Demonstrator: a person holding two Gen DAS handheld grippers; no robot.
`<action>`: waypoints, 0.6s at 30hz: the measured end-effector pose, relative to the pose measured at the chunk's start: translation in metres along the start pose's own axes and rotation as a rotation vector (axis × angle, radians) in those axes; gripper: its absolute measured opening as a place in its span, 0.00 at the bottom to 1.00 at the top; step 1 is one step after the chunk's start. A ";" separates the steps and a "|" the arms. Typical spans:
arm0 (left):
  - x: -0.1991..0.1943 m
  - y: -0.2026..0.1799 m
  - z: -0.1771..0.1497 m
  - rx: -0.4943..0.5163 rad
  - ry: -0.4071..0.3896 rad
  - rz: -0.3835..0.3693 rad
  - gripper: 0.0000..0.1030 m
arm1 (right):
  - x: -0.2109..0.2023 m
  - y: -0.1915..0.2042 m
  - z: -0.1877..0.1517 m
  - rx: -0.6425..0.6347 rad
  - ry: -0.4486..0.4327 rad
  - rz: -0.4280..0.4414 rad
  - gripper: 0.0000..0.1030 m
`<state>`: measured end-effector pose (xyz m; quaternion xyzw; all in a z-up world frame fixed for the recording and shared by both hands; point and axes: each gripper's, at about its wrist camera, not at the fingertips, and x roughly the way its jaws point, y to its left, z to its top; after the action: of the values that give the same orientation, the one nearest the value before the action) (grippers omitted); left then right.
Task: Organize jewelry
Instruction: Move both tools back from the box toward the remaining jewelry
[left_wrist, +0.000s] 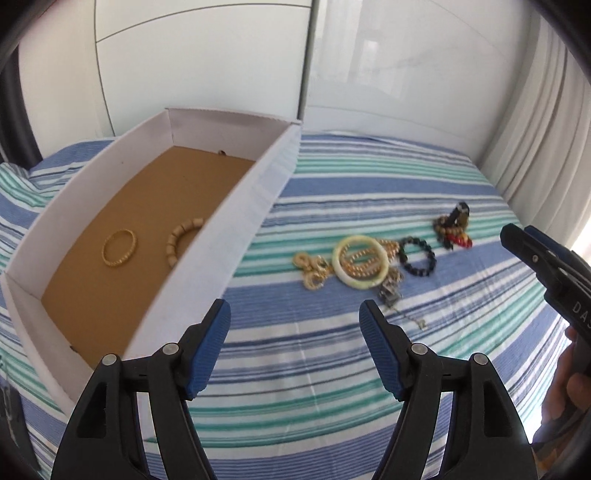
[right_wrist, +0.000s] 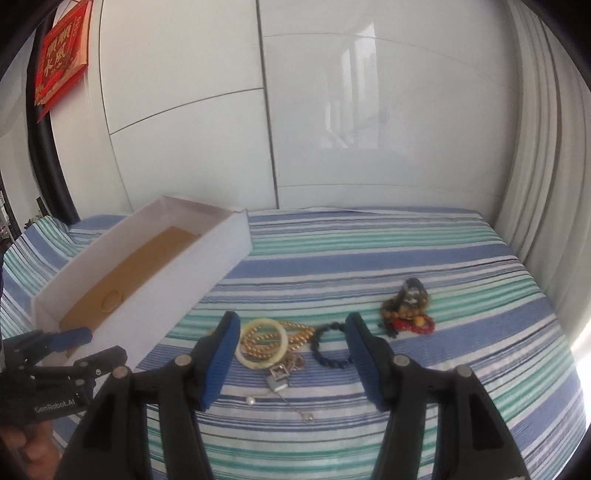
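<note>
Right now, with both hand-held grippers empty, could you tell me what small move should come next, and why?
Probably bring the right hand-held gripper down onto the pale bangle: it lies between the open jaws on the striped bedspread, while the box holds only two bracelets.

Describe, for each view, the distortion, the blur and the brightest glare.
Left wrist view: fisheye bends the box wall and bedspread stripes; slight motion blur; glare at the right edge by the curtain. Right wrist view: wardrobe lines bow; jewelry soft; sunlight burns out at the lower right.
</note>
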<state>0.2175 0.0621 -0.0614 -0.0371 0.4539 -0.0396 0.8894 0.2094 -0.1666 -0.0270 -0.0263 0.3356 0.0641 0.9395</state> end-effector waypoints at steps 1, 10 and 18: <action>0.002 -0.003 -0.004 0.003 0.009 -0.002 0.72 | -0.001 -0.003 -0.006 0.004 0.006 -0.007 0.58; 0.009 -0.024 -0.015 0.020 0.033 0.004 0.72 | -0.002 -0.022 -0.033 0.022 0.045 -0.016 0.58; 0.013 -0.025 -0.017 0.028 0.037 0.022 0.74 | -0.003 -0.024 -0.039 0.031 0.045 -0.033 0.59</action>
<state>0.2102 0.0351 -0.0797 -0.0192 0.4699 -0.0369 0.8818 0.1858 -0.1942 -0.0547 -0.0186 0.3571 0.0428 0.9329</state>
